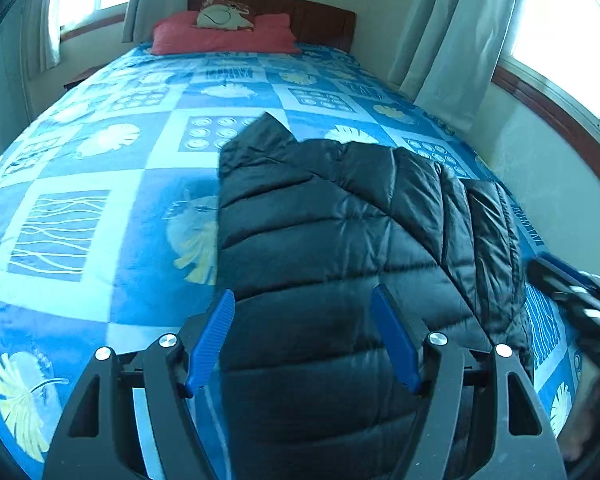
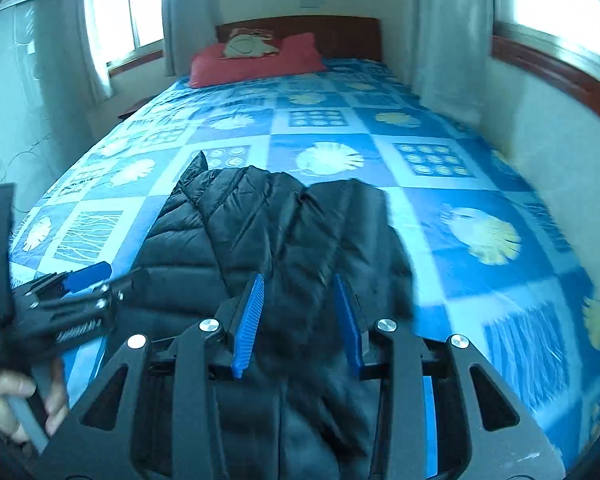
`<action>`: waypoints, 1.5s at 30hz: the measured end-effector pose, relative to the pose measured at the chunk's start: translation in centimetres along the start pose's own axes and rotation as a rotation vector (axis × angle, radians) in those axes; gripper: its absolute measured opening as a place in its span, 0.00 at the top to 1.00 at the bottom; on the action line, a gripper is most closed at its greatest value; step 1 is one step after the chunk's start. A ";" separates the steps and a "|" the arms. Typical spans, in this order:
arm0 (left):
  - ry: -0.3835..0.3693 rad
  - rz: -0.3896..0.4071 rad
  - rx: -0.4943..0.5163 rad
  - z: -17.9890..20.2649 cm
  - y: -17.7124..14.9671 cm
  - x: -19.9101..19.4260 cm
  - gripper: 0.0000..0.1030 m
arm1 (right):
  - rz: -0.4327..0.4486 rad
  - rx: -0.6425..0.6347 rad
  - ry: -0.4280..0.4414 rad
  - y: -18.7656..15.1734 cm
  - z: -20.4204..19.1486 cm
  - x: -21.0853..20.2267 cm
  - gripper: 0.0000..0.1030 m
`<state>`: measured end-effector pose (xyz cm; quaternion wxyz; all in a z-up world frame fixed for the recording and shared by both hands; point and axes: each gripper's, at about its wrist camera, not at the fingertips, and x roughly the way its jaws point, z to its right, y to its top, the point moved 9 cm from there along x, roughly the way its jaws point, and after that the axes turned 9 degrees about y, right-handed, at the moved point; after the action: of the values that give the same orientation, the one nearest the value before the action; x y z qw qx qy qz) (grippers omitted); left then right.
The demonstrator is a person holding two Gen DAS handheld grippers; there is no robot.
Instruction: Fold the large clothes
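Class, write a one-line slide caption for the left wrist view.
Open left hand-held gripper poised above a black puffer jacket lying on a blue patterned bedspread.

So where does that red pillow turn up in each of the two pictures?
Left wrist view: the red pillow lies top centre-left, at the head of the bed, below the wooden headboard.
Right wrist view: the pillow sits top centre, slightly left, against the headboard.
Shared landmark: the black puffer jacket on the blue bedspread.

The black puffer jacket (image 2: 284, 240) blurs near the lens, its hem cut off.
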<state>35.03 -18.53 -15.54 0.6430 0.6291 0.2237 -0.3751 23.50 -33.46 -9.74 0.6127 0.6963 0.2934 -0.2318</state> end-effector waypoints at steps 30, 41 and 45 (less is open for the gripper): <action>0.090 -0.027 0.068 3.1 -0.6 8.0 0.06 | -0.013 0.008 -0.152 -3.9 3.6 9.3 0.66; 0.058 -0.059 -0.031 1.5 -0.5 4.7 0.06 | 0.026 0.027 -0.102 -3.2 2.9 5.6 0.52; 0.034 -0.078 -0.134 -0.5 -1.1 3.7 0.06 | 0.069 0.055 -0.093 -2.9 3.1 3.3 0.40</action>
<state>36.57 -18.75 -19.13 0.6647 0.5818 0.2833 -0.3734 24.00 -35.86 -14.54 0.6140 0.7109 0.2340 -0.2507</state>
